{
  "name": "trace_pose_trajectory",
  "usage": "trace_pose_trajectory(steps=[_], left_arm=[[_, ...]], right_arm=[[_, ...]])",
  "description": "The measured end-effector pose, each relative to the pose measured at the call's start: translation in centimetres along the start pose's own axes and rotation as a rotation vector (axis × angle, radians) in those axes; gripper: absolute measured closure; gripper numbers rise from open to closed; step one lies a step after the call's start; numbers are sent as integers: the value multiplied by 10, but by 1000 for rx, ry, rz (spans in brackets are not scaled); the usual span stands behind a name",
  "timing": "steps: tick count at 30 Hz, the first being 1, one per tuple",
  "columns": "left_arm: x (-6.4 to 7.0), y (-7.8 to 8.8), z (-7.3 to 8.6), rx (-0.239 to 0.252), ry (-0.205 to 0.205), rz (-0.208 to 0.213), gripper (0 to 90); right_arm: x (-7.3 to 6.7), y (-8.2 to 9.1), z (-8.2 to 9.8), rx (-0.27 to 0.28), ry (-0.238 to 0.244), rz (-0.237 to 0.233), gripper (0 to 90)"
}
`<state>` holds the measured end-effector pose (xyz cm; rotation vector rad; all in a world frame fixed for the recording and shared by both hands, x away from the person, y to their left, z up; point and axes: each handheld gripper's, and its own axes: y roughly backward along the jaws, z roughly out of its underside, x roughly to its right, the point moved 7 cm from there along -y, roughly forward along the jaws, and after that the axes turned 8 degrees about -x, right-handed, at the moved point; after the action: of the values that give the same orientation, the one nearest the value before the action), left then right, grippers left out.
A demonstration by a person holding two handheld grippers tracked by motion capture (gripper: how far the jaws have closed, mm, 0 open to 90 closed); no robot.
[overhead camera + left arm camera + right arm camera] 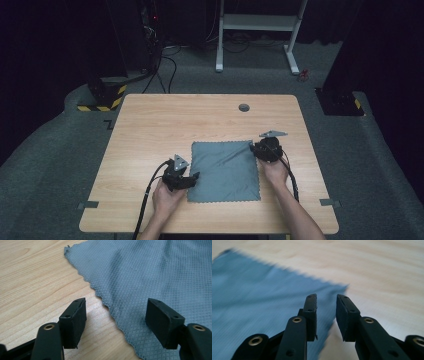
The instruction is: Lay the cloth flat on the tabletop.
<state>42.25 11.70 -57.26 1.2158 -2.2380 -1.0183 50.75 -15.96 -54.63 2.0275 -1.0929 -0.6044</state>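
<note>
Both claws hover low over the tabletop [150, 125], gripping nothing: the left claw [192, 178] gapes wide astride the grey cloth's [225, 170] left edge, the right claw [256, 149], narrowly parted, sits above its far right corner, near the tabletop's front edge.

High view looks forward and down from above the person's side onto the light wooden table [150, 125]. Both gripper views sit low and close, sharing the grey diamond-weave cloth [225, 170].
</note>
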Motion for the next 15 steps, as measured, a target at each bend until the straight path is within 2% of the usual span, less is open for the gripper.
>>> trace_pose_trajectory(steps=[5,7,8,10,11,13,15], left_arm=[[0,0,0,-1,1,4,321],[0,0,1,-8,-16,1,281],[1,0,1,-8,-9,6,274],[1,0,1,-8,-10,7,269],[1,0,1,-8,-11,7,269],[0,0,1,-9,-18,3,270],[1,1,2,-9,-18,9,269]], right_arm=[[-40,30,47,2,143,-46,716],[-50,34,64,-12,189,-46,719],[-53,34,71,-17,209,-38,719],[-55,34,83,-20,210,-37,715],[-54,36,85,-11,190,-50,713],[-53,37,86,-13,187,-65,701],[-54,38,88,-8,201,-46,690]])
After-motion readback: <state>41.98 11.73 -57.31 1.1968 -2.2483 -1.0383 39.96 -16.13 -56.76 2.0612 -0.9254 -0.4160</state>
